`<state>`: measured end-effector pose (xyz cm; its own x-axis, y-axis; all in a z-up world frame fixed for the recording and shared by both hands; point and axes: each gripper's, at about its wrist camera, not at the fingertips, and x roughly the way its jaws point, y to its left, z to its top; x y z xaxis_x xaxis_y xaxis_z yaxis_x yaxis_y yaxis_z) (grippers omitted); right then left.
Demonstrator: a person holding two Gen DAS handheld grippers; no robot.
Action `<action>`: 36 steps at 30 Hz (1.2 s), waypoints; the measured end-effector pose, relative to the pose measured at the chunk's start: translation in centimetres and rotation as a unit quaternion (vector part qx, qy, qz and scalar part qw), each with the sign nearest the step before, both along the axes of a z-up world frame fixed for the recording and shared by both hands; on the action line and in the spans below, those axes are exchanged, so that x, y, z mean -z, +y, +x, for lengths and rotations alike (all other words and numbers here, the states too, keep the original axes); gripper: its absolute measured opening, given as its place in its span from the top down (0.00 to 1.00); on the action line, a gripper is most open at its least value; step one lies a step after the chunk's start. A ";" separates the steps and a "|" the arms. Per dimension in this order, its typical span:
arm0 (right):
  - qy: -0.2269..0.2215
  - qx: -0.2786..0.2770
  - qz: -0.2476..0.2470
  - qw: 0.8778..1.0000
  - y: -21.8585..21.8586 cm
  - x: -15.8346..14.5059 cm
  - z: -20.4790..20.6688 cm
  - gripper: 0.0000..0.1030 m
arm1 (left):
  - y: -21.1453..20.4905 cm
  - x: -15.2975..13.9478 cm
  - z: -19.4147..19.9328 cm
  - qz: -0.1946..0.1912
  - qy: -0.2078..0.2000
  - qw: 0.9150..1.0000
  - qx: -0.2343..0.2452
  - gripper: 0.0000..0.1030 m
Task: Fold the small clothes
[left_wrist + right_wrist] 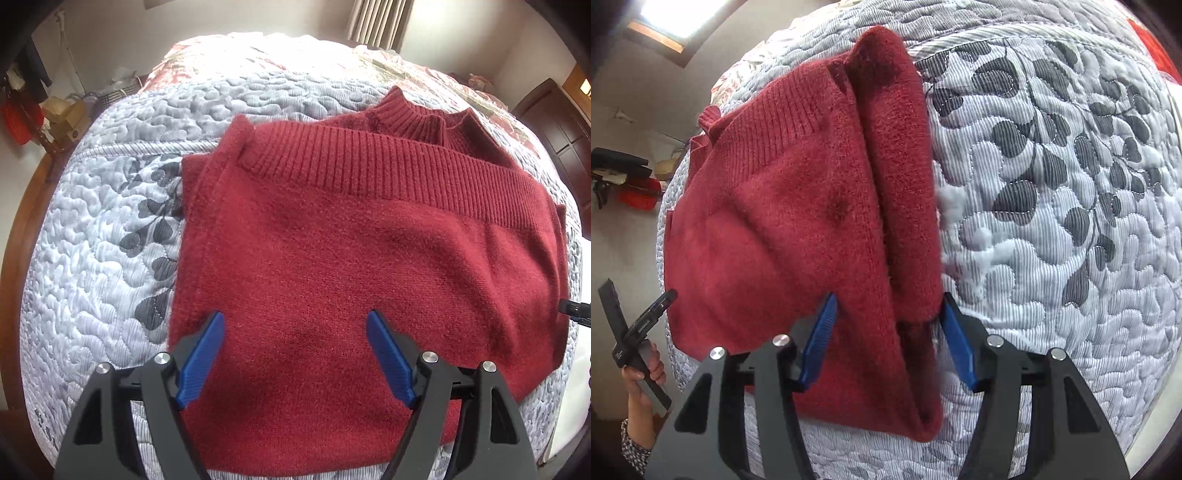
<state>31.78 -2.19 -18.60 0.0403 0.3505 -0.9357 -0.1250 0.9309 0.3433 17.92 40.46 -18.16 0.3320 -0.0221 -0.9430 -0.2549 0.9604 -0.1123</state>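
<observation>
A dark red knitted sweater (pixel 354 251) lies folded on the grey quilted bedspread (pixel 96 236), its ribbed hem turned up toward the collar (pixel 413 114). My left gripper (pixel 295 314) hovers open over the sweater's near part, with nothing between its blue fingers (pixel 203 354). In the right wrist view the sweater (pixel 783 221) runs away from me, and its thick folded side edge (pixel 905 184) lies between the spread fingers of my open right gripper (pixel 890 295). A tip of the right gripper (pixel 576 312) shows at the sweater's right edge. A hand (pixel 646 373) holds the left gripper (pixel 635 328).
Leaf-patterned quilt (pixel 1052 177) stretches to the right of the sweater. A wooden bed frame (pixel 22 229) curves along the left, with cluttered shelves (pixel 62 118) behind it. Pink floral bedding (pixel 207 62) lies at the far end, and a dark wardrobe (pixel 565 136) stands at right.
</observation>
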 end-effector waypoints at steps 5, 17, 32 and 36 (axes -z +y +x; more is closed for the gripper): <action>-0.002 -0.007 0.014 1.000 0.0 0.8 -0.1 0.54 | -0.2 0.9 0.6 0.007 -0.003 1.000 0.015 0.19; -0.022 -0.014 0.024 0.999 0.6 -1.0 -1.9 0.82 | 0.2 1.7 0.9 -0.018 0.001 0.999 0.029 0.19; -0.022 -0.016 -0.004 1.000 5.6 -4.7 -1.8 0.83 | 1.5 -0.1 0.0 -0.043 -0.015 0.998 0.036 0.19; -0.045 -0.056 0.022 0.997 10.3 -8.3 -2.3 0.83 | 3.4 -1.6 -0.6 -0.066 -0.031 0.997 0.018 0.19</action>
<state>29.51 8.16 -10.34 0.0809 0.3974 -0.9141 -0.2593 0.8939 0.3657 17.35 43.89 -16.52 0.3866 -0.1576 -0.9087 -0.2098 0.9444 -0.2531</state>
